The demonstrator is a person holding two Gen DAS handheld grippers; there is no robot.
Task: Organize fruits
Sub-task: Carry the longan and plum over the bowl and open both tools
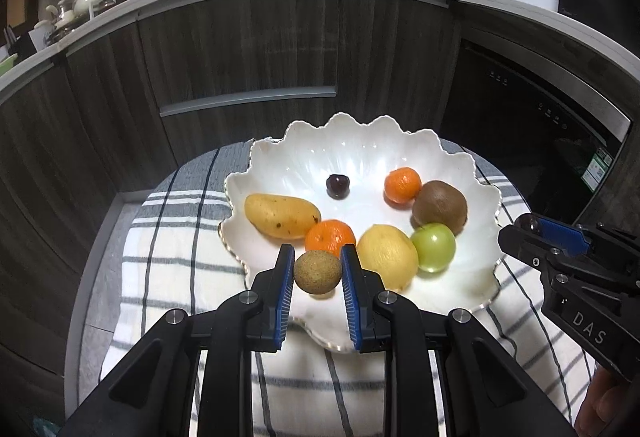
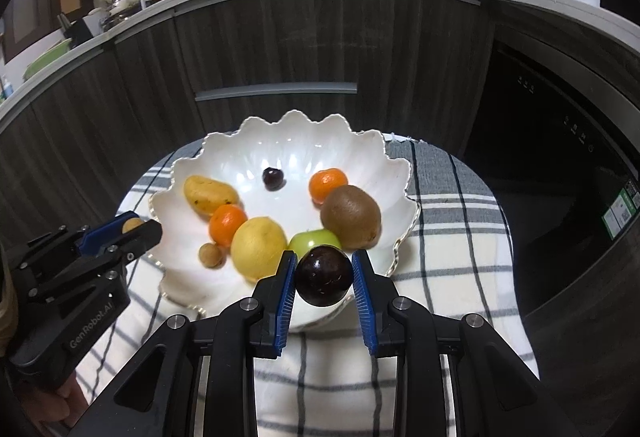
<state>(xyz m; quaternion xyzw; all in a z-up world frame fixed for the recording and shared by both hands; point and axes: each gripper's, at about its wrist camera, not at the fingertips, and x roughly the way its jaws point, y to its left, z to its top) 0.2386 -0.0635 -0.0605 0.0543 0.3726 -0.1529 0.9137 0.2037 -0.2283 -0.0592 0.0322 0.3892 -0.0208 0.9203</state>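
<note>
Left wrist view: left gripper [image 1: 317,265] clamped on small brown fruit [image 1: 318,272] above the bowl's [image 1: 360,141] near rim. Right gripper [image 2: 324,269] pinching dark plum [image 2: 324,275] over the near-right rim. Probably the placing step: lower each onto bare bowl floor, then release gently.

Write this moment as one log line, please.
left claw: shut on brown fruit | right claw: shut on dark fruit | position: near rim of white bowl

Both grippers [image 1: 318,273] [image 2: 324,275] are matte black with ribbed blue pads [image 1: 285,289], silver screws (white lettering on the sides).
</note>
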